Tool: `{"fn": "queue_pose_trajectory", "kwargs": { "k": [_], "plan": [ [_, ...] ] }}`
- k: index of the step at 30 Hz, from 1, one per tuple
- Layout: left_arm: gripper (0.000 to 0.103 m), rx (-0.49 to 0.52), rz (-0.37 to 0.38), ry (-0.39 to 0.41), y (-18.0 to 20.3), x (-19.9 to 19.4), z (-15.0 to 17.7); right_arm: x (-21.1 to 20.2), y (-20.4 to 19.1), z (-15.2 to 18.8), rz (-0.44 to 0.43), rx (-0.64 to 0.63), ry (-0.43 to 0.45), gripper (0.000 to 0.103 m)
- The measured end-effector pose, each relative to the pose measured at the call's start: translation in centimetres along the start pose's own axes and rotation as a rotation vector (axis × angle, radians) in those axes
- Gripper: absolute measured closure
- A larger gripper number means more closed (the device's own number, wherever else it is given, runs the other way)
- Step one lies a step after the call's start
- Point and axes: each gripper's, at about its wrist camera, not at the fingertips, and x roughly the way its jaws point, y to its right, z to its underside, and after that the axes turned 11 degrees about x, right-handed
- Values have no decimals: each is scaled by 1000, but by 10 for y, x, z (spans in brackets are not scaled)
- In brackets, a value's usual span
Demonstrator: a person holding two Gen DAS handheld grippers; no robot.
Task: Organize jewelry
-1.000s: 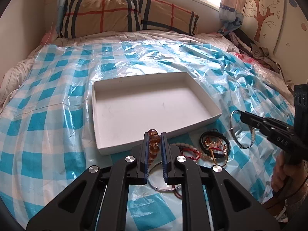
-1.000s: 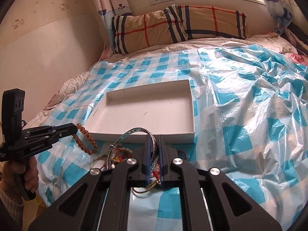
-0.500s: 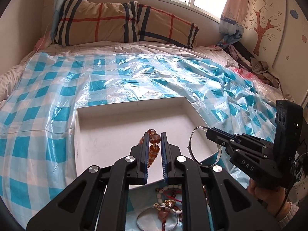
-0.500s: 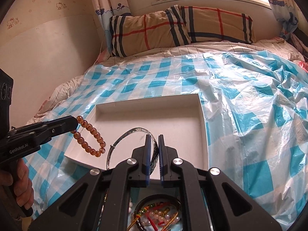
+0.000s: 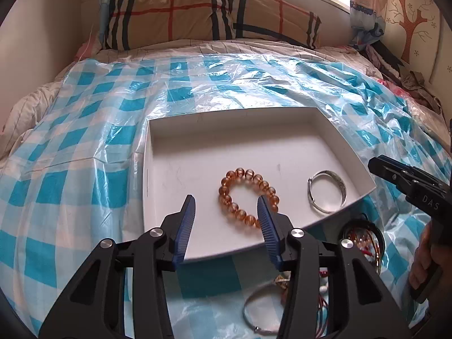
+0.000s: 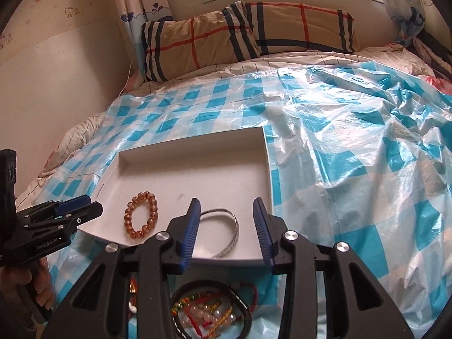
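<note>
Now both grippers' fingers spread apart over amber bead bracelet point(image 5: 248, 197) and silver bangle point(image 5: 326, 192) in white tray point(image 5: 197, 130).

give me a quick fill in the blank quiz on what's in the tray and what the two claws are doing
1. The amber bead bracelet lies inside the white ____.
2. To the right of it in the left wrist view lies a ____ bangle.
3. The left claw and right claw are both ____, holding nothing.
4. The remaining jewelry pile lies ____ the tray, on the checked plastic sheet.

Missing words: tray; silver; open; outside
</note>
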Motion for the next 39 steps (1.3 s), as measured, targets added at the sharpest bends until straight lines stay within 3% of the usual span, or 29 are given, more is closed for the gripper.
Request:
{"fn": "queue_pose_trajectory", "kwargs": {
  "k": [12,19,28,31,33,35,38,39],
  "plan": [
    [47,46,90,-74,28,-25,66,-36,8,74,4,-31,-171,64],
    [45,66,129,-78,43,-32,76,-30,-8,75,-21,-68,-184,64],
    [41,231,129,-97,82,-12,68,-7,-10,77,-23,-86,-243,65],
    [84,205,160,-130,79,-1,67,-10,-6,77,-52,-64,-241,73],
    [91,168,179,-123,74,-3,66,-14,-4,76,-65,-53,-232,83],
    [98,119,211,-109,65,-8,66,-19,-4,76,-73,-38,-216,84],
    [98,63,248,-89,54,-17,66,-30,-1,74,-99,-11,-193,85],
    [98,52,254,-82,51,-21,67,-34,-1,74,-105,-6,-188,91]
  ]
}}
